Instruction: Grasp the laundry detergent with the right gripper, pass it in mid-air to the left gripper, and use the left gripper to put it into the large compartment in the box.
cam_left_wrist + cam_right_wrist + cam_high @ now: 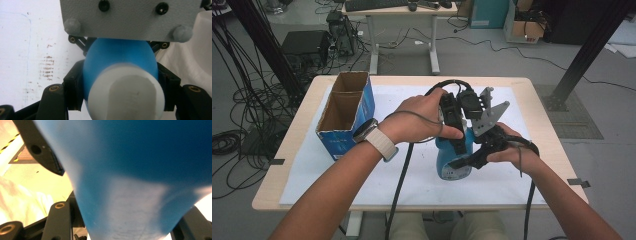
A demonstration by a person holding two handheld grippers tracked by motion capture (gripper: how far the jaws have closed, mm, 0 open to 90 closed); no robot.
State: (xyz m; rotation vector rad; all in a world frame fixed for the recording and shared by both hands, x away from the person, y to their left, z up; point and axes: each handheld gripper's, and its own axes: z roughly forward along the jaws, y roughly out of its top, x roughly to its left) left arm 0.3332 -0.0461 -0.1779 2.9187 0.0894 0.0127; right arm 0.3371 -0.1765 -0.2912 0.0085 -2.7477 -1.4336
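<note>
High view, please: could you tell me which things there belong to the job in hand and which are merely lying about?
In the job:
- blue bottle, clamped from both sides
- left gripper, shut on it
- right gripper, shut on it

Lying about:
- open blue cardboard box, apart at the left of the table
- white sheet covering the table
- cables and desk on the floor beyond

A lab: loose cables [242, 107] on the floor, black frame posts [591, 47], equipment desk [399, 12].
</note>
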